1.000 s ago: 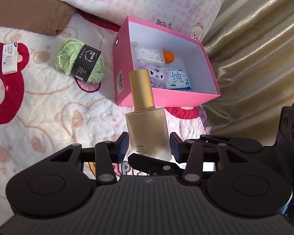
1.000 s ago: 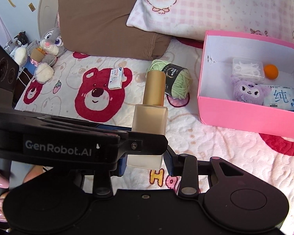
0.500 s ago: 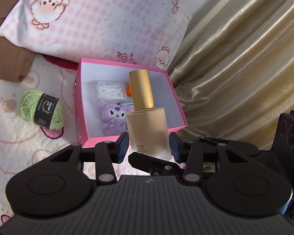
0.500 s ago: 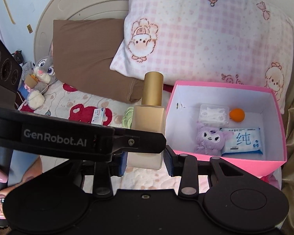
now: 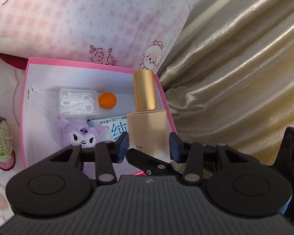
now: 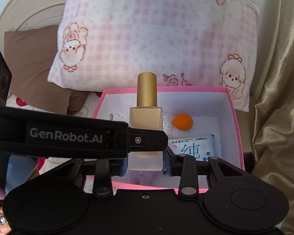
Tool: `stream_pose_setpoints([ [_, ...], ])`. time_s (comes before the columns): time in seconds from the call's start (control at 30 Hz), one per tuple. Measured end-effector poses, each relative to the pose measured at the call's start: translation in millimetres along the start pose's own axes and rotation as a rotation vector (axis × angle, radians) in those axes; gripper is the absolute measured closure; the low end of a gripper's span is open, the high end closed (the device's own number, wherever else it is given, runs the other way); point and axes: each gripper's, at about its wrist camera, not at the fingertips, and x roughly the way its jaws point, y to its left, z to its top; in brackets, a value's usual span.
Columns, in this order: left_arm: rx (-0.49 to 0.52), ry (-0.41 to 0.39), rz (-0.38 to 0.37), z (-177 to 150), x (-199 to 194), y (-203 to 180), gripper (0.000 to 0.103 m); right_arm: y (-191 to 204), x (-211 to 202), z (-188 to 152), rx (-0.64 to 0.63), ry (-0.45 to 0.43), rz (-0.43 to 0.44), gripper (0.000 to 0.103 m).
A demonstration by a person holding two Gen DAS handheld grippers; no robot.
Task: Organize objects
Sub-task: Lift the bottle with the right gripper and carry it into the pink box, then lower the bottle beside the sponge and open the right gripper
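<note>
We note the open pink cardboard box with white interior (image 5: 100,68) lying on the bed against the pink checked pillow (image 6: 156,35). It holds 4 items: a clear plastic case of white floss picks (image 5: 78,103) and an orange teardrop sponge (image 5: 107,100) along the far wall, a purple plush toy (image 5: 82,135) toward the near left, and a blue-and-white pack of wet wipes (image 6: 194,145) beside it.

Both grippers point down and forward over the box, crossing each other. The left gripper (image 5: 149,144) has its 2 pads pressed on the sides of the frosted square glass bottle with a gold cylindrical cap (image 5: 148,129). The right gripper (image 6: 146,163) clamps the same bottle lower down. The bottle stands upright, held in the air above the box's right part. A green yarn ball with black band (image 5: 0,137) lies left of the box.
</note>
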Motion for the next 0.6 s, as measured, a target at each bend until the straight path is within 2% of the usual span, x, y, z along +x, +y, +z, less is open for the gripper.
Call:
stream_pose_setpoints([
  [0.13, -0.04, 0.039, -0.001, 3.1, 32.4, 16.3, 0.061, -16.9, 30.0, 1.7, 0.035, 0.046, 0.002, 0.062],
  [0.23, -0.126, 0.079, 0.018, -0.4, 53.0, 30.8, 0.061, -24.8, 49.7, -3.6, 0.075, 0.096, 0.004, 0.062],
  [0.37, -0.134, 0.101, 0.033, -9.2, 73.0, 39.3, 0.061, -29.2, 68.2, -14.6, 0.101, 0.135, -0.018, 0.062],
  [0.6, -0.182, 0.186, -0.001, -8.1, 111.4, 55.1, 0.061, -47.0, 93.7, -18.6, 0.149, 0.215, -0.064, 0.063],
])
